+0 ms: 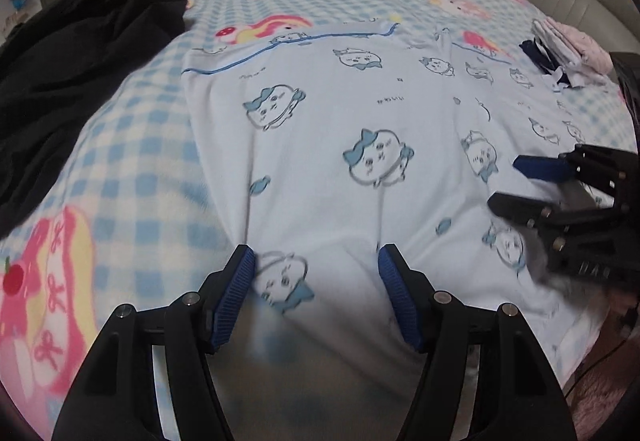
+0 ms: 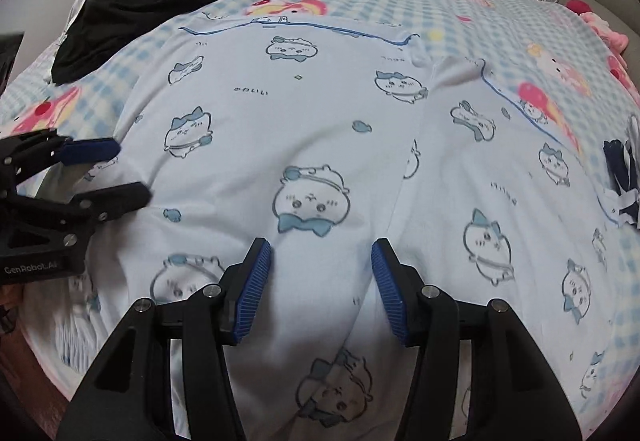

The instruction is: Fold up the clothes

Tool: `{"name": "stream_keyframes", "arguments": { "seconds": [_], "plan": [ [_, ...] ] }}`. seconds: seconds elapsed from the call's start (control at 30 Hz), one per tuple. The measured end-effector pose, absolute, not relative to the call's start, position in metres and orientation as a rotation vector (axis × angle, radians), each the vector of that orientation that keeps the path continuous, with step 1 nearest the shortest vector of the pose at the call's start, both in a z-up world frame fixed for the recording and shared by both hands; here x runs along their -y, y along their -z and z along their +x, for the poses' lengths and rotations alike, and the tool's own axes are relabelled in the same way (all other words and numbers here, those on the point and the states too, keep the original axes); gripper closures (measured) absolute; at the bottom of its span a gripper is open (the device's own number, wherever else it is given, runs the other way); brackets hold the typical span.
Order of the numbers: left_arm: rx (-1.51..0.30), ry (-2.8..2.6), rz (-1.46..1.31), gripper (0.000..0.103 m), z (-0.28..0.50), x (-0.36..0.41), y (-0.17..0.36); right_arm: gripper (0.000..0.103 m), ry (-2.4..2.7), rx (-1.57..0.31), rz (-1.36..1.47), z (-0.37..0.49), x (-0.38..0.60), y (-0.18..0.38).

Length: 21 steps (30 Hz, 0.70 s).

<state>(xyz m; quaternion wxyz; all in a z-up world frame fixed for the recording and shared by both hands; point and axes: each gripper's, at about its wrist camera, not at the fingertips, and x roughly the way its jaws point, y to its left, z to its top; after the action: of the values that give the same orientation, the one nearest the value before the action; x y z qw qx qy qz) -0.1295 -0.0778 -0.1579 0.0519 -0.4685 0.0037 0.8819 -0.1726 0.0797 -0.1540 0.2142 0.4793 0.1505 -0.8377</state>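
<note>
On the far left we see a black garment (image 1: 80, 53) heaped on the checked bedspread (image 1: 132, 169), close to the edge of the pale blue pajama pants (image 1: 340, 121) that lie spread flat across the middle of the bed, waistband away from us. Our left gripper (image 1: 316, 261) hangs over the near end of the pants with its jaws wide and nothing between them; the cloth passes under them, unpinched. If we close here we risk catching only the top layer, or the bedspread with it, so the fold would drag the cover along. Moving right, our right gripper (image 2: 320, 253) hovers the same way over the seam between the two legs, jaws moderately apart and empty. A grab at uneven spots on the two sides would likely skew the fold and leave wrinkles. Further right, a small pile of folded clothes (image 1: 568, 53) sits near the pants' edge, and a wide sweep could knock it.
</note>
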Motion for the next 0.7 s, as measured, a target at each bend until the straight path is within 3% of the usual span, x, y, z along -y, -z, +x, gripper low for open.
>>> {"name": "stream_keyframes", "arguments": {
  "seconds": [0.13, 0.37, 0.57, 0.7],
  "plan": [
    [0.064, -2.733, -1.331, 0.036, -0.129, 0.092, 0.138, 0.049, 2.325, -0.401, 1.306, -0.169, -0.086, 0.135],
    [-0.011, -2.752, -1.239, 0.036, -0.185, 0.076, 0.113, 0.049, 2.356, -0.392, 1.280, -0.208, -0.071, 0.119],
    [-0.177, -2.658, -1.373, 0.035, -0.213, 0.050, 0.148, 0.049, 2.353, -0.411, 1.354, -0.226, -0.062, 0.146],
    [-0.115, -2.670, -1.406, 0.034, -0.215, 0.068, 0.151, 0.049, 2.333, -0.394, 1.362, -0.221, -0.072, 0.155]
  ]
}}
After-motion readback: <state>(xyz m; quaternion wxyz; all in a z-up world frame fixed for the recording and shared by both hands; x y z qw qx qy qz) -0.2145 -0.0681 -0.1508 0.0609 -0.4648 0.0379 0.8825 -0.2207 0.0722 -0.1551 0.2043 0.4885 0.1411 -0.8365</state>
